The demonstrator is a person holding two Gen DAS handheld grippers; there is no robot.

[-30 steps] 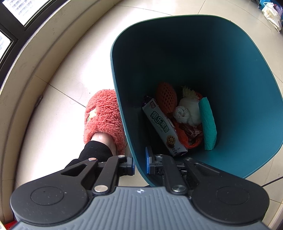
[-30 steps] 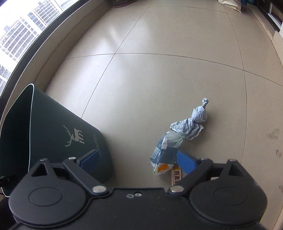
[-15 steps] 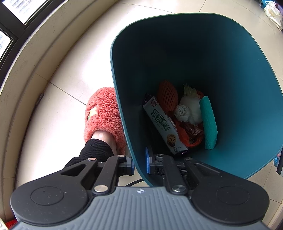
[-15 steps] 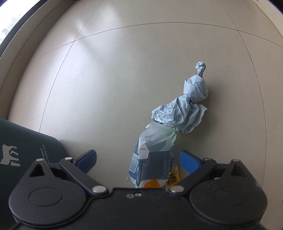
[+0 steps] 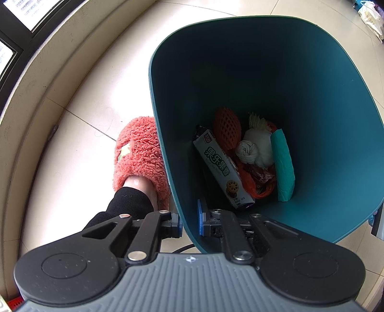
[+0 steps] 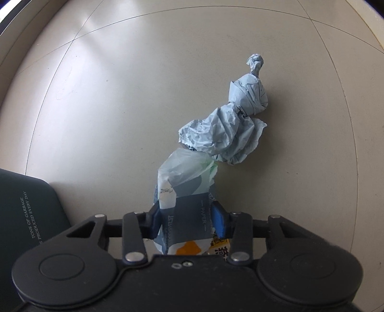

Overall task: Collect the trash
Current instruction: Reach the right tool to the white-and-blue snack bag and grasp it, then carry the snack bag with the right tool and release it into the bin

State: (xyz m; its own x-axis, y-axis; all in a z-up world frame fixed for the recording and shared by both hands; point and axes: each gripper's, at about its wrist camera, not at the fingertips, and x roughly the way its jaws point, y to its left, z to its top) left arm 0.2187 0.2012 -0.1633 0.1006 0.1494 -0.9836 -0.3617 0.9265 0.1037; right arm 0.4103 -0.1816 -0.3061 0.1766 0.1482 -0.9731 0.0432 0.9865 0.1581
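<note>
My left gripper (image 5: 189,222) is shut on the near rim of a teal trash bin (image 5: 336,100) and holds it tilted. Inside lie a biscuit box (image 5: 222,166), an orange foam net (image 5: 226,128), white tissue (image 5: 255,150), a teal packet (image 5: 284,165) and red wrappers. My right gripper (image 6: 187,216) is shut on a tissue pack wrapper (image 6: 186,189) lying on the floor. A crumpled blue paper twist (image 6: 230,127) lies just beyond it, touching the wrapper. A yellow-printed scrap (image 6: 219,249) shows under the right finger.
The bin's dark outer wall (image 6: 21,216) stands at the left of the right wrist view. A foot in a fluffy pink slipper (image 5: 139,156) is beside the bin. A window ledge (image 5: 31,79) curves along the left. A white bag (image 5: 370,18) lies far right.
My right gripper has moved down over the tissue pack wrapper and closed its fingers on it. The left gripper and bin have barely moved.
</note>
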